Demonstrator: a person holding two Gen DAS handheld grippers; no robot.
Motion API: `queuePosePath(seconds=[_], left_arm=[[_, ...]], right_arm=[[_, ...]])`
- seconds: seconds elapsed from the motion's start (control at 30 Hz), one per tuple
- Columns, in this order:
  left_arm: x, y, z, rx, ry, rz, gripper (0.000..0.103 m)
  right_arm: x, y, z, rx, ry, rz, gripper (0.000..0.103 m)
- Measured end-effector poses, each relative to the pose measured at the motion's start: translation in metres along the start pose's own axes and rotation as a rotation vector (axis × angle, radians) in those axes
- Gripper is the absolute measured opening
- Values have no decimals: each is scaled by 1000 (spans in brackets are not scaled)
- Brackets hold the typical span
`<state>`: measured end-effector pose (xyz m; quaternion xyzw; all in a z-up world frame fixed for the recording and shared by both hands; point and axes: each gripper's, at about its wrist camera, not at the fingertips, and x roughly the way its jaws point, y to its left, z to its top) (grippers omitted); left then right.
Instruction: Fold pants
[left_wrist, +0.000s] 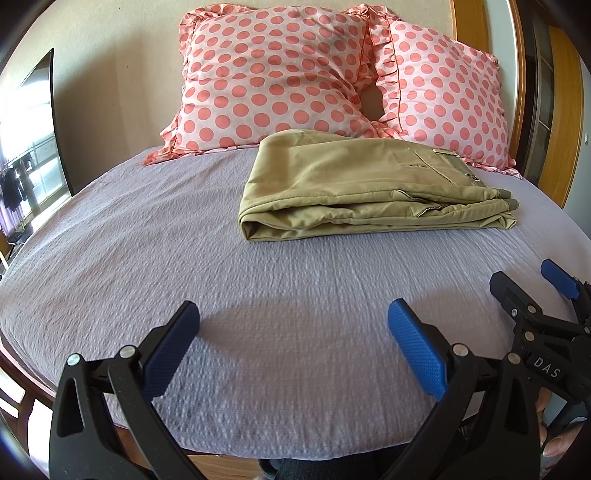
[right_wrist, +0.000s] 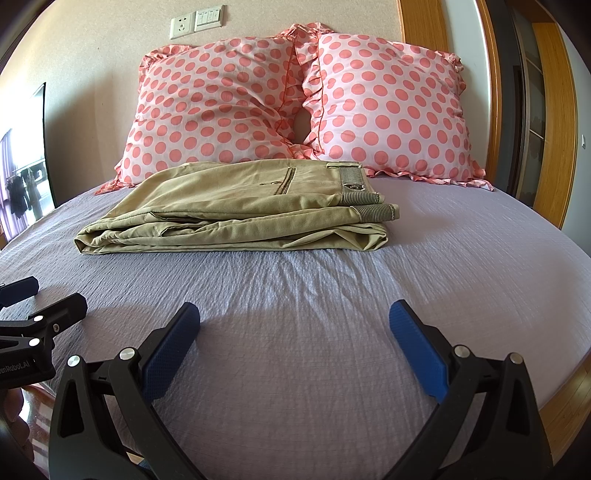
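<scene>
Khaki pants (right_wrist: 236, 210) folded into a flat stack on the lilac bedsheet (right_wrist: 332, 314), waistband end toward the right, fold edge toward the left; lying just in front of two pink polka-dot pillows (right_wrist: 221, 107) propped against the wall, far edge close to them. Left gripper (left_wrist: 293, 325) spread wide, blue pads (left_wrist: 415, 347) well apart, nothing between them, hovering over the near part of the sheet, well apart from the pants; right gripper (right_wrist: 295, 325) likewise splayed and empty, beside the left one. Wall socket and switch plate (right_wrist: 197, 20) above the pillows; wooden door frame (right_wrist: 495, 92) at the right.
</scene>
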<state>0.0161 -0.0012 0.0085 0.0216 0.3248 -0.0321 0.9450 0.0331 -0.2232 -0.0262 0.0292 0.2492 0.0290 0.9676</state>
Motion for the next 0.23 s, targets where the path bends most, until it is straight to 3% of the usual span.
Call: queuePosePath(seconds=[0.23], left_arm=[[0, -1, -1, 1, -5, 0, 101]], right_arm=[[0, 0, 0, 0, 0, 1, 102]])
